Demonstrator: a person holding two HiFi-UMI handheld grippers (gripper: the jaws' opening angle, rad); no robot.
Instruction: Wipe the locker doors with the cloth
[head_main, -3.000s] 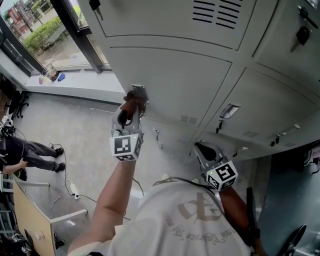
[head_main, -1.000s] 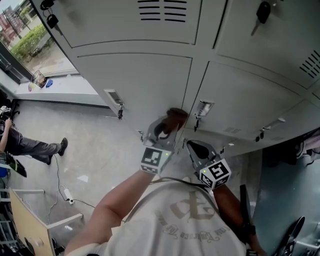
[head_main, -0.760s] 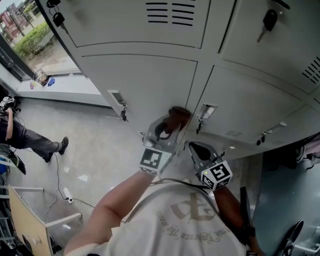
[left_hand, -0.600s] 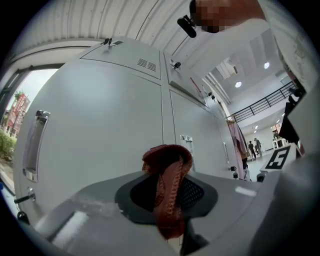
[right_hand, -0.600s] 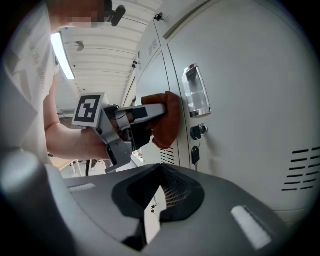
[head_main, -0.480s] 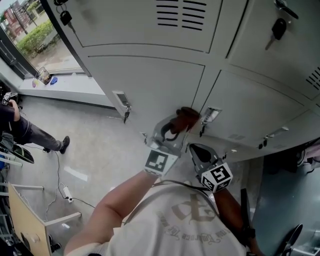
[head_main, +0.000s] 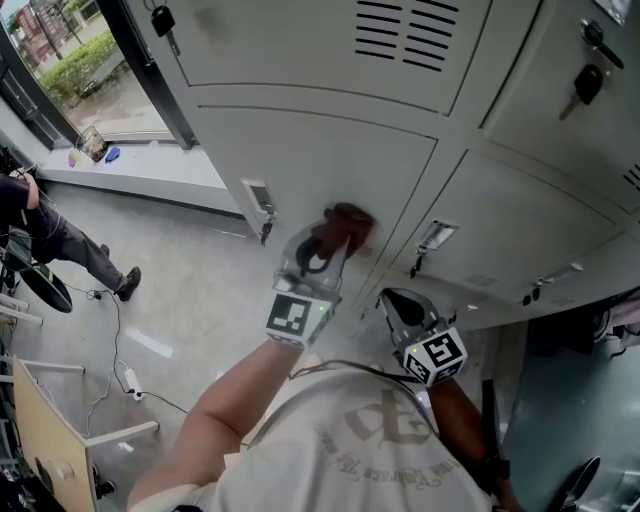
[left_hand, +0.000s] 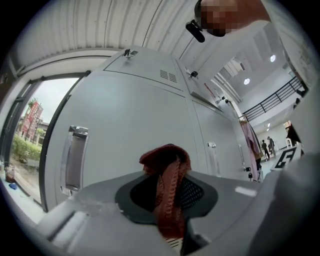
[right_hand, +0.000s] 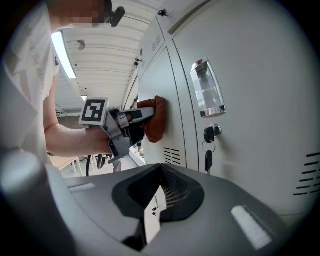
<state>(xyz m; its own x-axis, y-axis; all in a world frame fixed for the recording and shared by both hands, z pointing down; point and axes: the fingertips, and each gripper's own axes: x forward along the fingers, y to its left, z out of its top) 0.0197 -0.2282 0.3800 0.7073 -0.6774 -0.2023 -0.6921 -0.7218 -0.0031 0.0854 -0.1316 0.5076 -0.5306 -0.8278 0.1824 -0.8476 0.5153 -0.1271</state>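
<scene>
1. At the far left of my head view, a person (head_main: 42, 236) is on the floor below the window (head_main: 70, 60), well apart from where I am working
2. Next comes the grey locker door (head_main: 300, 140) I am on, with its handle (head_main: 258, 196) just left of my left gripper (head_main: 322, 238)
3. That gripper is clenched on the reddish-brown cloth (head_main: 348, 217). The cloth's long axis lies along the jaws: its tail trails back into the gripper's throat, and its bunched end sticks out past the tips, pointing at the door
4. The bunched end is pressed against the door near its right edge, beside the seam to the next locker. My right gripper view shows it touching the metal
5. My right gripper (head_main: 398, 303) hangs lower and to the right, close to my chest. Its jaws are drawn together with nothing between them, and it is clear of the lockers
6. Farthest right is the neighbouring door (head_main: 520, 205), where a key (right_hand: 208, 161) hangs from the lock
</scene>
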